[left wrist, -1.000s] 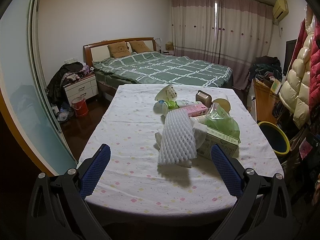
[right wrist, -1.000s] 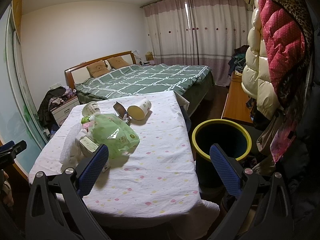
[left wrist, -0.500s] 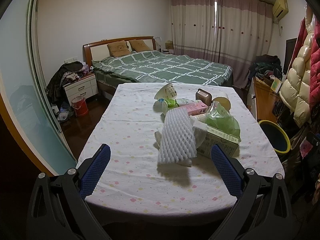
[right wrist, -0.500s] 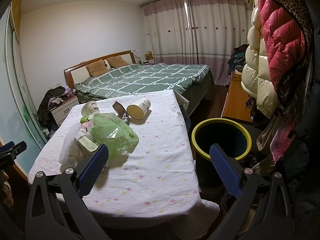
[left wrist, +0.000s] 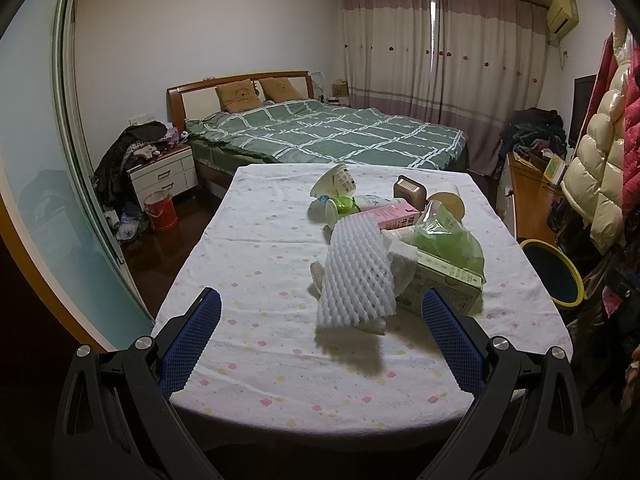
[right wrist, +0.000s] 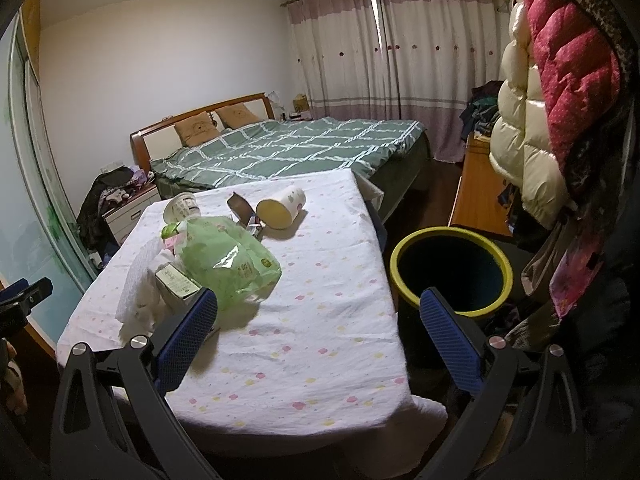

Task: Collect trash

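Your left gripper [left wrist: 320, 308] and right gripper [right wrist: 318, 308] both stand wide apart, holding nothing. Trash on the table [left wrist: 256, 280], uncollected: white foam net [left wrist: 356, 280], green bag [right wrist: 228, 264], carton box [left wrist: 444, 284], pink carton [left wrist: 396, 216], tipped cups [left wrist: 336, 184]. The yellow-rimmed bin [right wrist: 452, 268] beside the table looks empty, so by my judgement nothing is done yet.
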Tool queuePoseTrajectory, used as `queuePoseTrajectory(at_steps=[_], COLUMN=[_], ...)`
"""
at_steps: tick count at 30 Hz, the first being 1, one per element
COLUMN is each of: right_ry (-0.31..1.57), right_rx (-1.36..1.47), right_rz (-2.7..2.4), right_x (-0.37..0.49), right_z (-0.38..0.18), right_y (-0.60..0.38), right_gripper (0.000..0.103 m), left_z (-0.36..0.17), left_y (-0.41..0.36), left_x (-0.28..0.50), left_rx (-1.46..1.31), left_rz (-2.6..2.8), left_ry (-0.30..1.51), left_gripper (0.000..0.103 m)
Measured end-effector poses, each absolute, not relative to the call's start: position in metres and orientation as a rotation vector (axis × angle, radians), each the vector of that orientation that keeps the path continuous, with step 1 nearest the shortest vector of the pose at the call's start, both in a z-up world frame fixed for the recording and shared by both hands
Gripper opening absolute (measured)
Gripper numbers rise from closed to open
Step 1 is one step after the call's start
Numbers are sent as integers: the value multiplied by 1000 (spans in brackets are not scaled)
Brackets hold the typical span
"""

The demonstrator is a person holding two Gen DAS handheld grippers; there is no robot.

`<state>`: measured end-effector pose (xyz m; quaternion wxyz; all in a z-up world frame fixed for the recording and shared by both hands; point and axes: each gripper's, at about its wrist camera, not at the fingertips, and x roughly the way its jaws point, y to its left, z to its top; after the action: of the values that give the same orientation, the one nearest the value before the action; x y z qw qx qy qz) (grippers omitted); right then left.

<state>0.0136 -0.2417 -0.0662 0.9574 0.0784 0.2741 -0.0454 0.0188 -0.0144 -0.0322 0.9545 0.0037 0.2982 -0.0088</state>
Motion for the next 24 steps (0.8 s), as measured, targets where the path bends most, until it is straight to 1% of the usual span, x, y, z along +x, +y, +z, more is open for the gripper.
queuePoseTrajectory(at_steps=[7,15,18,19,20,24], right_ry=[609,614,615,620,630,672], right_rx=[112,75,48,37,23,10], right_rz=[-20,99,142,149,163,180], right_x=[40,87,110,117,128,162], right_z=[-81,-84,-82,-82,-83,-88], right_y=[-216,-180,-163,-159,-153,-141], right_gripper=[97,96,93,89,87,83], left_z=[-35,-36,-38,-38,-39,-44], left_y=[-14,-8,-6,-6,-6,-7], left_x=[28,36,39,40,41,48], left_rx=[5,-2,3,6,8,13], left_rz=[-22,-6,2,3,3,-3], left_ry=[614,614,616,617,619,632], left_gripper=[99,99,99,99,99,99])
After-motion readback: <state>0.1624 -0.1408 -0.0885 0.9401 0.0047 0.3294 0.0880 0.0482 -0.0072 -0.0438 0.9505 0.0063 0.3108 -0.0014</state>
